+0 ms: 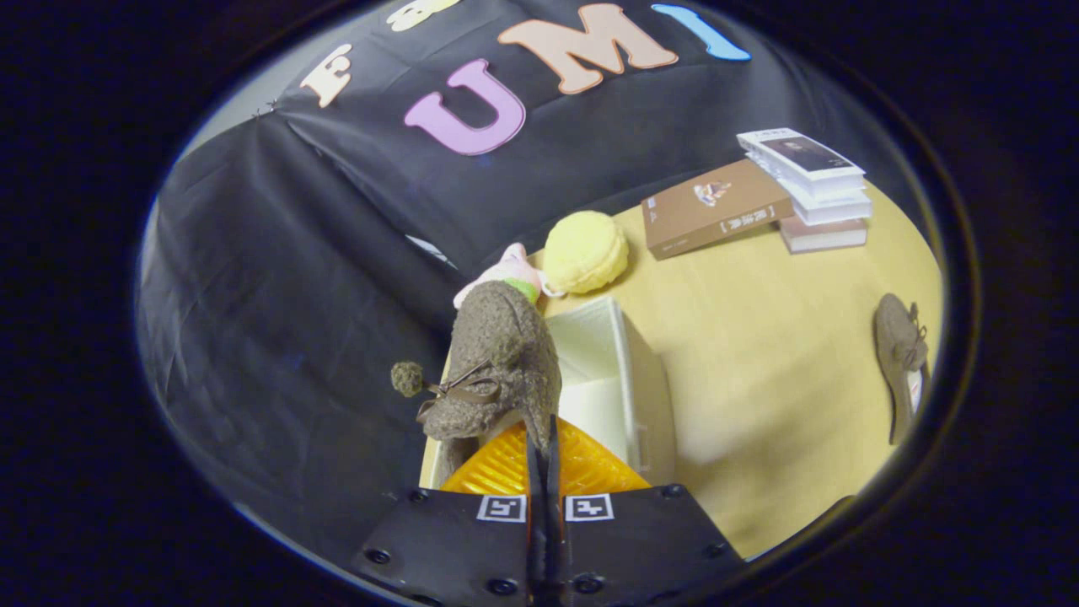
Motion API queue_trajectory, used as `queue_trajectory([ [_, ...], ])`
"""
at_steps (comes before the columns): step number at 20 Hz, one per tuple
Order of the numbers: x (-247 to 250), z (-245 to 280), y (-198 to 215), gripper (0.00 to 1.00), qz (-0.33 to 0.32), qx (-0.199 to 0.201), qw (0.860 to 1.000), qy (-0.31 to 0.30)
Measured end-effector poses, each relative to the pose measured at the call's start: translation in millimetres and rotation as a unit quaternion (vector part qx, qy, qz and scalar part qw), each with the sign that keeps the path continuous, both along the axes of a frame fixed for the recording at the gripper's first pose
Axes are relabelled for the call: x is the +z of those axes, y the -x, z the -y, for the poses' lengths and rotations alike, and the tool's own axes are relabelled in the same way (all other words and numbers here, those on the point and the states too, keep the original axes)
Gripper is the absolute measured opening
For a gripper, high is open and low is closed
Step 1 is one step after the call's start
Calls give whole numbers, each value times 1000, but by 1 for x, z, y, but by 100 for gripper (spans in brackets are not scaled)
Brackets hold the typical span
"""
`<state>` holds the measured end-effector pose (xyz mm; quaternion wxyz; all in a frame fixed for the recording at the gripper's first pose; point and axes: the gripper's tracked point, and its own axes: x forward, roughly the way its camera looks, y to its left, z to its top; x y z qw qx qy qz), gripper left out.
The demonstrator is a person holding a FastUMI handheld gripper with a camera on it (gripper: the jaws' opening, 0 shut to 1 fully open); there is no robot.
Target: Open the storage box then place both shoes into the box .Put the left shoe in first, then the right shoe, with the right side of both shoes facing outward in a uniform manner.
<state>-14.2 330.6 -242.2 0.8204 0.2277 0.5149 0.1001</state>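
Note:
My gripper (544, 438) is shut on the rim of a fuzzy brown shoe (497, 362) with a bow and a pompom, and the shoe hangs toe-up just ahead of the fingers. Under it stands the white storage box (645, 379), open, with its orange lid (582, 468) swung down toward me beneath the fingers. The shoe is above the box's near left side. A second fuzzy brown shoe (900, 354) lies on the yellow table (759, 337) far off to the right.
A yellow plush ball (586, 251) and a pink plush toy (506, 270) sit just beyond the box. A brown book (712, 209) and a stack of books (813, 190) lie at the table's far right. Black cloth hangs behind and to the left.

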Motion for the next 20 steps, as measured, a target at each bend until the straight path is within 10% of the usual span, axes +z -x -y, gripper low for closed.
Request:
queue_trajectory([
  [9, -97, -52, 29, 3, -91, 14, 994, 63],
  [17, -88, -57, 31, 19, -77, 73, 991, 77],
  [20, -68, -59, 29, 57, -58, 94, 993, 41],
])
